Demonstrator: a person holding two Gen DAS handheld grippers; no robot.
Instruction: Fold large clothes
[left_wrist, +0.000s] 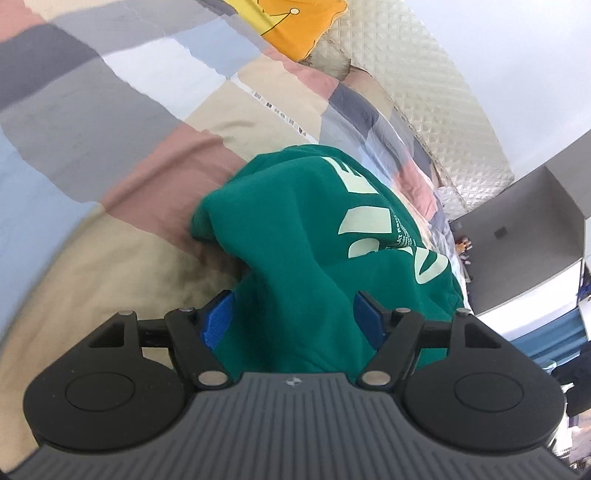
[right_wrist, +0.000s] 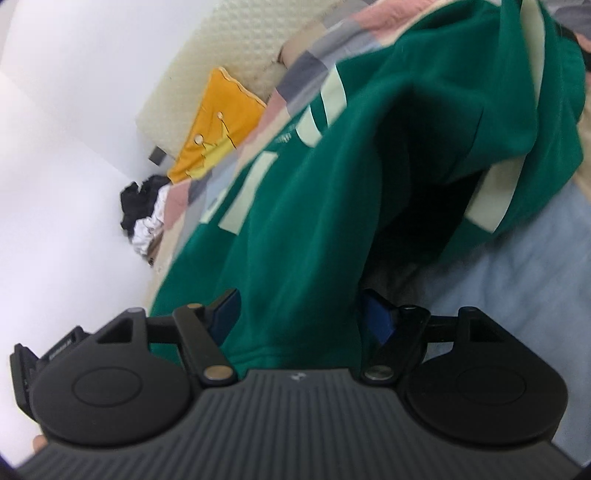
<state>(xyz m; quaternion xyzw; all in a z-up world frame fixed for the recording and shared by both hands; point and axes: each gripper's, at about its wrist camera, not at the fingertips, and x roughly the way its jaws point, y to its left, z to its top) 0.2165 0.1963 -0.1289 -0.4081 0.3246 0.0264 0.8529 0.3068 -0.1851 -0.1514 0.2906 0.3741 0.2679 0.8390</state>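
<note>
A large green sweatshirt (left_wrist: 314, 221) with pale mint lettering lies bunched on a patchwork bed cover (left_wrist: 110, 110). My left gripper (left_wrist: 295, 314) stands wide open. A fold of the green cloth runs up between its blue pads (left_wrist: 216, 321), loose and unpinched. In the right wrist view the same sweatshirt (right_wrist: 332, 166) spreads over the bed cover (right_wrist: 517, 277), with a dark hollow under a raised fold. My right gripper (right_wrist: 299, 314) is open too, its pads (right_wrist: 380, 321) set apart on either side of a green fold that lies between them.
A yellow pillow (left_wrist: 295, 26) (right_wrist: 218, 129) leans on a cream quilted headboard (left_wrist: 424, 92) (right_wrist: 229, 48). A heap of black and white clothes (right_wrist: 144, 214) sits by the white wall. A grey cabinet (left_wrist: 517, 229) stands beyond the bed.
</note>
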